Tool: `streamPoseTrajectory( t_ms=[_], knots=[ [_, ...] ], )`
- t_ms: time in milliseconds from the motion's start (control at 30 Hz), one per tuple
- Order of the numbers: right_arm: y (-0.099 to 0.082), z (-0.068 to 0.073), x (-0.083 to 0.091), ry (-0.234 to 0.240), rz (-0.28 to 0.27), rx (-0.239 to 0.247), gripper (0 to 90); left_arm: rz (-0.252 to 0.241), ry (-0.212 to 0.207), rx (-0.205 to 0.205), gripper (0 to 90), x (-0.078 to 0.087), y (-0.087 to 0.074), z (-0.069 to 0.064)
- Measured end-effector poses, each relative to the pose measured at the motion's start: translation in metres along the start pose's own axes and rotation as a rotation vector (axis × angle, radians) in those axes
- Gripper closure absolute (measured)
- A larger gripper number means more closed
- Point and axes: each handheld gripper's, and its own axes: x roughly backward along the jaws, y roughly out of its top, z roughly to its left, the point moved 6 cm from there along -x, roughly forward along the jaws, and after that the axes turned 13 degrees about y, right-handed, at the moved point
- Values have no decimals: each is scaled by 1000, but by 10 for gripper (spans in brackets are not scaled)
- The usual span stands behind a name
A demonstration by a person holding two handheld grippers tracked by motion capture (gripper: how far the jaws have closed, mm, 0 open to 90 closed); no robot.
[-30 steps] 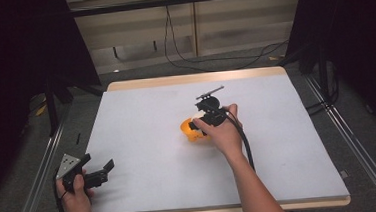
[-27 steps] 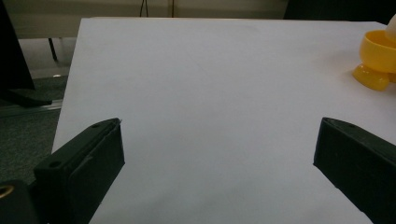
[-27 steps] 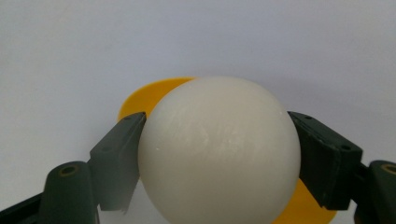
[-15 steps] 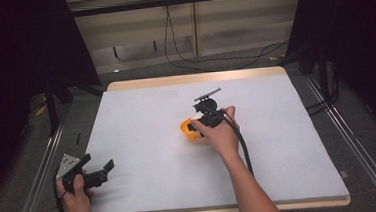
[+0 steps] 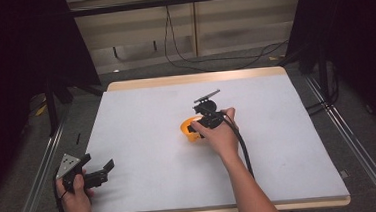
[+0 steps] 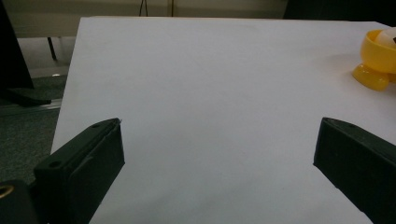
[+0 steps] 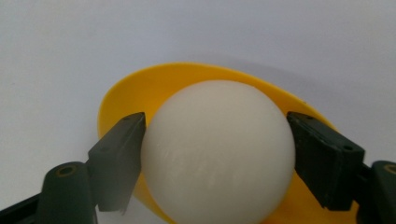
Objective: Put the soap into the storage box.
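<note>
Where the right tool view looks along its own jaws, a white ball (image 7: 218, 154) sits in a yellow cup (image 7: 140, 95), and both black jaws lie flat against the ball's sides, one at left and one at right; right tool (image 7: 217, 154) closed onto the ball, no gap showing at either pad. Cup rim arcs behind and around the ball, bright yellow against the pale worktop (image 7: 56, 56).

High view: cup (image 5: 187, 128) near the centre of the frame, on the white worktop (image 5: 142, 119), partly hidden by the right tool (image 5: 200, 127) and the hand (image 5: 219, 136) that holds it. Forearm runs down to the bottom edge, black cable alongside.

Left tool view: cup (image 6: 379, 58) at the upper right edge of the frame, standing on a rounded foot, ball (image 6: 386, 37) just visible above its rim. Left tool (image 6: 219, 154) wide open, jaws far apart at lower left and lower right, nothing between them but bare worktop (image 6: 210, 93).

High view again: left tool (image 5: 103, 171) at lower left, over the worktop's near left corner, well apart from the cup. Open white surface on every side of the cup; wooden edge (image 5: 194, 79) shows along the far side. Metal rails (image 5: 38, 176) flank the worktop, floor cables (image 5: 213, 59) beyond the far edge.
</note>
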Motion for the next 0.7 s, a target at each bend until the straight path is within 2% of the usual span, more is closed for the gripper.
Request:
streamPoseTrajectory(
  t_ms=[133, 700],
  knots=[
    [3, 0, 7, 27, -35, -14, 189, 0, 2, -5, 16, 0, 0, 0],
    [-6, -9, 30, 16, -84, -5, 86, 4, 4, -19, 16, 0, 0, 1]
  ],
)
